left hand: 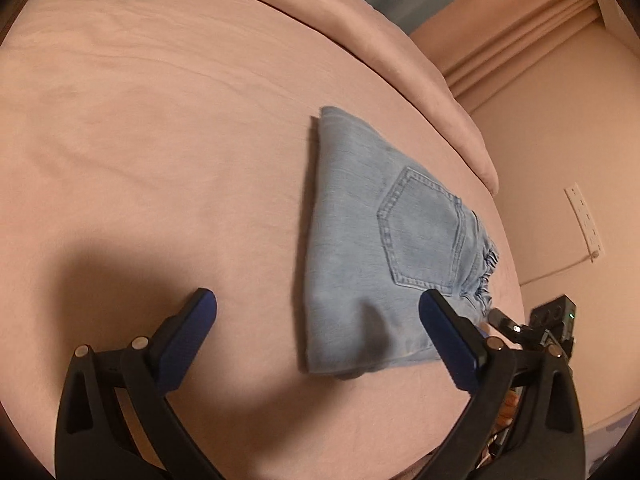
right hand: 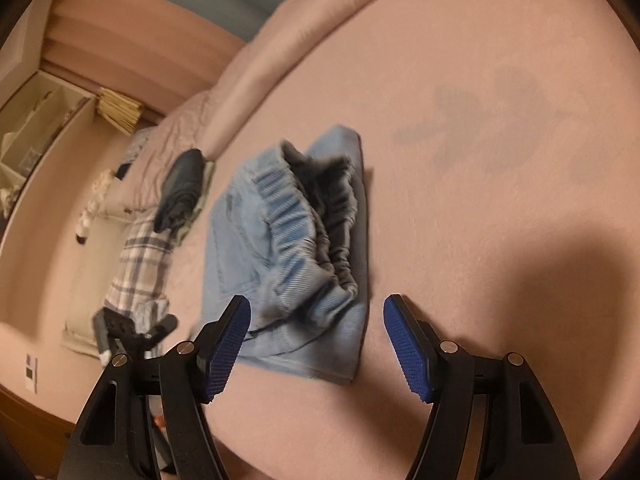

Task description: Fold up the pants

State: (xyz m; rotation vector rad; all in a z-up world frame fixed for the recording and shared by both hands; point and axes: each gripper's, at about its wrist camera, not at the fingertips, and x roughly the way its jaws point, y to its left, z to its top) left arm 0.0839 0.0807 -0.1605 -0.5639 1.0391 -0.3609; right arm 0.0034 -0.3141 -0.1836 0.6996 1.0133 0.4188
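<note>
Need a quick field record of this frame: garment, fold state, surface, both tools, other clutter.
garment: light blue jeans, back pocket up, elastic waistband toward the right tool
fold state: folded into a compact bundle, lying flat
surface: pink bedsheet
left tool: open, nothing between the pads, by the bundle's near edge
right tool: open, holding nothing, at the waistband end
other clutter: dark folded garment and plaid cloth beyond the jeans
</note>
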